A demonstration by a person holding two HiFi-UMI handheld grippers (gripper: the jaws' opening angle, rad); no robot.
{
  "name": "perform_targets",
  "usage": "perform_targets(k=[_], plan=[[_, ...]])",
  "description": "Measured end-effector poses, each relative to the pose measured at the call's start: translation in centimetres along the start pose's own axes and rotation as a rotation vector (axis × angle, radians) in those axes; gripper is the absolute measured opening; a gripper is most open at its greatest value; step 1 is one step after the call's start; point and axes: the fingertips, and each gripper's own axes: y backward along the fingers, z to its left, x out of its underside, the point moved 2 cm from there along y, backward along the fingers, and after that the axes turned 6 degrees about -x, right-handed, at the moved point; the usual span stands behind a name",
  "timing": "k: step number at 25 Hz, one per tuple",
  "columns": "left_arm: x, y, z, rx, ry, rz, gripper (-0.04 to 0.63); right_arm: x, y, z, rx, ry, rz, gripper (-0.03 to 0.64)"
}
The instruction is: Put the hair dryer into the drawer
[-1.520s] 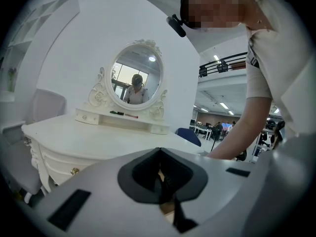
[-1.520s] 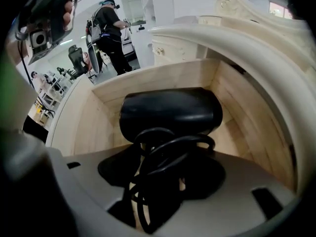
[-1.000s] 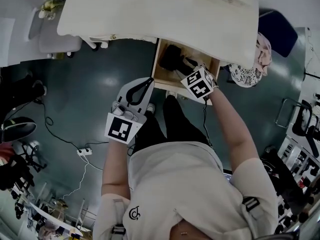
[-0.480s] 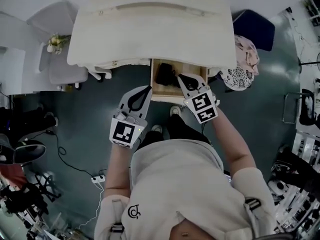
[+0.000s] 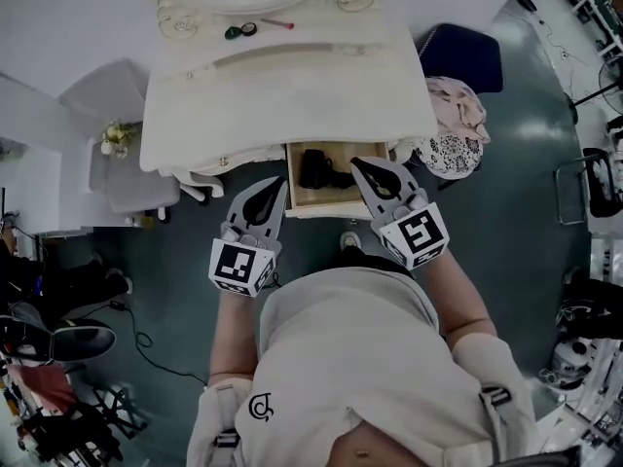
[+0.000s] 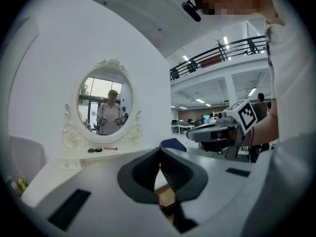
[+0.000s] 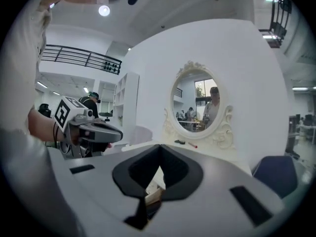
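Note:
The black hair dryer (image 5: 322, 168) lies inside the open wooden drawer (image 5: 297, 195) under the white vanity table (image 5: 292, 86). My right gripper (image 5: 356, 164) is held up in front of the drawer's right half, shut and empty, clear of the dryer. To the drawer's left, my left gripper (image 5: 281, 183) is also shut on nothing. In the left gripper view the closed jaws (image 6: 159, 150) point at the vanity, with the right gripper (image 6: 217, 130) beside them. The right gripper view shows its closed jaws (image 7: 159, 146) and the left gripper (image 7: 96, 131).
An oval mirror (image 6: 104, 100) stands on the vanity top, with small cosmetic items (image 5: 240, 31) and a red pen (image 5: 277, 24) in front of it. A white chair (image 5: 122, 178) is at the left. A dark blue chair (image 5: 459, 56) and patterned cloth (image 5: 450, 129) are at the right.
My right gripper has lifted out of the drawer, leaving the hair dryer inside, and its jaws have closed. Both grippers have risen; the view has pulled back from the vanity.

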Motion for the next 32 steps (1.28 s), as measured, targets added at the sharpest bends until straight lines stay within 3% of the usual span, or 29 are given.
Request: perform_targets(k=[5,9,14,27,32], plan=[[-3.4,-0.2,-0.1,0.046,-0.019,-0.064,0.012,-3.6,2.3,-0.7,0.063,0.013,-0.090,0.006],[-5.8,-0.1,-0.1,0.051,0.005,-0.108,0.014,-4.1,3.3,-1.5,0.102,0.000,-0.121,0.006],[-6.9,0.1,0.2,0.038,-0.021,-0.122,0.014,-4.5,4.0,-2.0,0.139,-0.006,-0.136,0.006],[-7.5,-0.2,0.5,0.034,-0.026,-0.122,0.014,-5.6,3.4,-1.5,0.122,0.056,-0.128,0.005],[-7.6,-0.1,0.1,0.046,-0.051,-0.108,0.012,-5.5,3.3,-1.4,0.120,0.028,-0.127,0.005]])
